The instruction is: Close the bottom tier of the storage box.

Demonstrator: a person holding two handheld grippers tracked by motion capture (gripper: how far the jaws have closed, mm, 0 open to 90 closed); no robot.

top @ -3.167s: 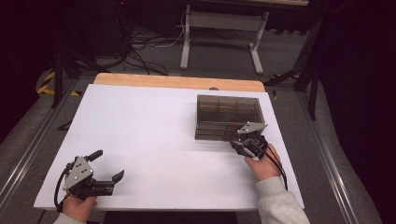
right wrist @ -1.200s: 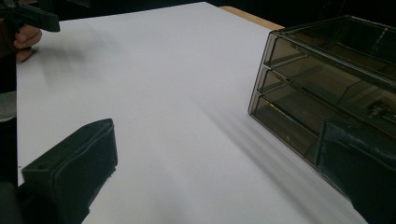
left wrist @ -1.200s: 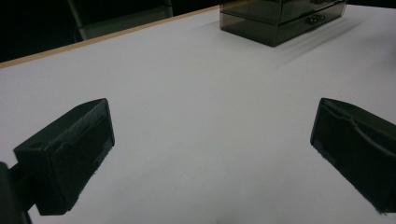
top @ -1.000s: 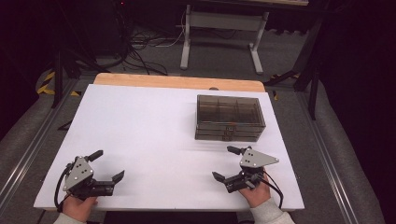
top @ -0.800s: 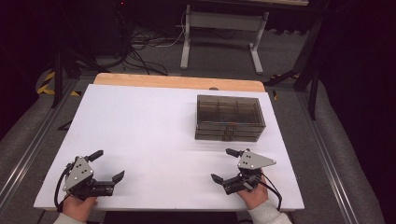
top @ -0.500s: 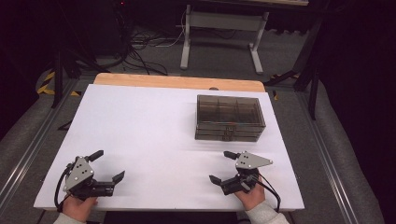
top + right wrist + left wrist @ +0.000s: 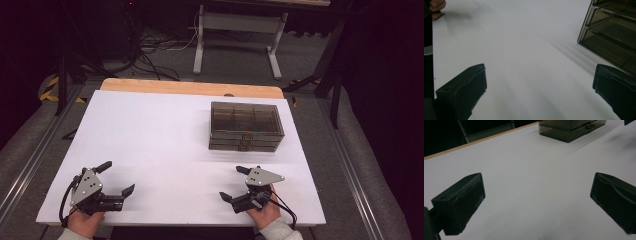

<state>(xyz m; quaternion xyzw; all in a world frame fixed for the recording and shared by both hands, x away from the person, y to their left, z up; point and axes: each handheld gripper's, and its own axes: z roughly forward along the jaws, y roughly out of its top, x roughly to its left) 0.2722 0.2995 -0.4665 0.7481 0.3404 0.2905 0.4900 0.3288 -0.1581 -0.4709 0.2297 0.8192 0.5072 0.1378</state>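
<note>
A smoky transparent box (image 7: 246,125) with inner compartments stands closed on the white table (image 7: 165,135), right of centre; a latch shows on its front. My left gripper (image 7: 116,178) rests open near the table's front left corner, nothing between its jaws. Near the front edge at the right, my right gripper (image 7: 235,183) is open and empty too, well in front of the box. In the left gripper view the box (image 7: 571,128) lies far off at the top, with the left gripper (image 7: 537,203) wide. In the right gripper view the box (image 7: 614,32) is at the upper right of the right gripper (image 7: 540,91).
The table's wooden far edge (image 7: 190,87) runs behind the white sheet. Beyond it stand a metal stand (image 7: 235,35) and floor cables (image 7: 155,47). A metal rail (image 7: 350,165) runs along the table's right side. A hand (image 7: 435,7) shows at the top left of the right gripper view.
My right gripper drew back from the front of the box to the table's front edge and turned leftward, open. The left gripper stayed put.
</note>
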